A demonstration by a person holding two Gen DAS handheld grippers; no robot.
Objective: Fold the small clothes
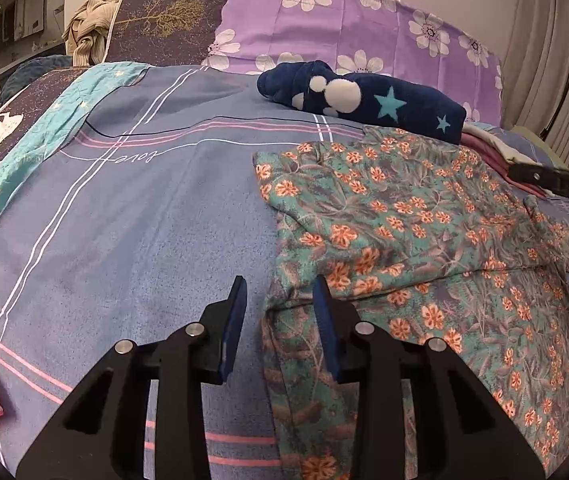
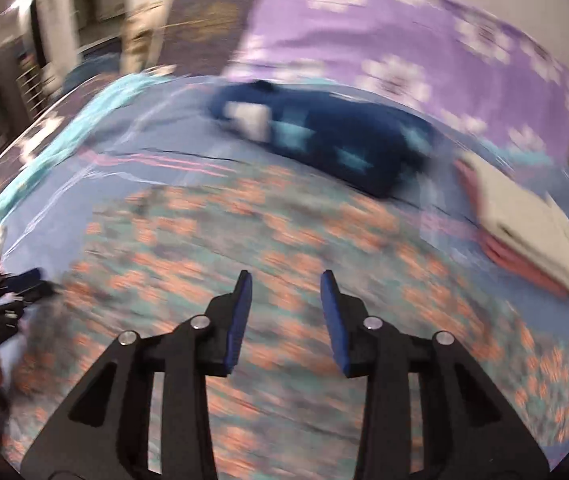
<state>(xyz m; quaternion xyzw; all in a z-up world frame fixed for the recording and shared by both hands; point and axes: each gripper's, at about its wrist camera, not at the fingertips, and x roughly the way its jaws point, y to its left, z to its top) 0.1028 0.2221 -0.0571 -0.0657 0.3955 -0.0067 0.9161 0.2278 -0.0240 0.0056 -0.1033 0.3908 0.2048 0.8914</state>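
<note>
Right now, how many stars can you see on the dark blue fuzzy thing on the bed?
2 clear light-blue stars on the dark blue garment: a big one near its middle, a smaller one toward its right end. More may hide in the folds.

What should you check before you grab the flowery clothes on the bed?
1. Left hand-held gripper open: ok.
2. Right hand-held gripper open: ok.
3. Green cotton garment with orange flowers lying spread on the striped blue bedsheet: ok.
4. Garment's left edge between the left jaws: not ok, only beside them.
5. Folded navy fleece with stars off the garment: cannot tell.
6. Right view sharp: not ok, blurred.
</note>
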